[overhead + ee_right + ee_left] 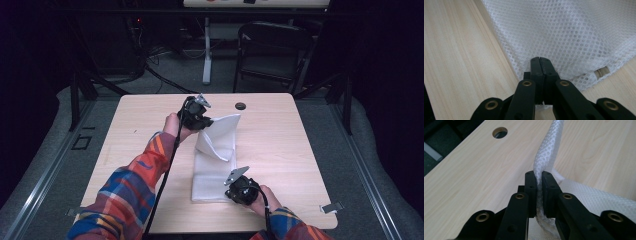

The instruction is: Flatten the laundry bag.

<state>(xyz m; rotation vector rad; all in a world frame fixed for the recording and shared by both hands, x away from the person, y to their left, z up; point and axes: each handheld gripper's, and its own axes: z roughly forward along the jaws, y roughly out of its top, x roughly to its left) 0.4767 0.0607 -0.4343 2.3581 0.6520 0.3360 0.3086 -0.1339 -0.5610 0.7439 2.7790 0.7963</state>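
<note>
Right hand-held gripper clamps shut on the mesh bag's near edge, anchoring it to the surface, while left hand-held gripper pinches and lifts the far end, apparently to fold.

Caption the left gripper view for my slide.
Left tongs shut on a raised fold of white mesh laundry bag above the wooden table.

A white mesh cloth bag, dotted with fine holes, lies on a smooth, matt pale wood-grain table.
</note>
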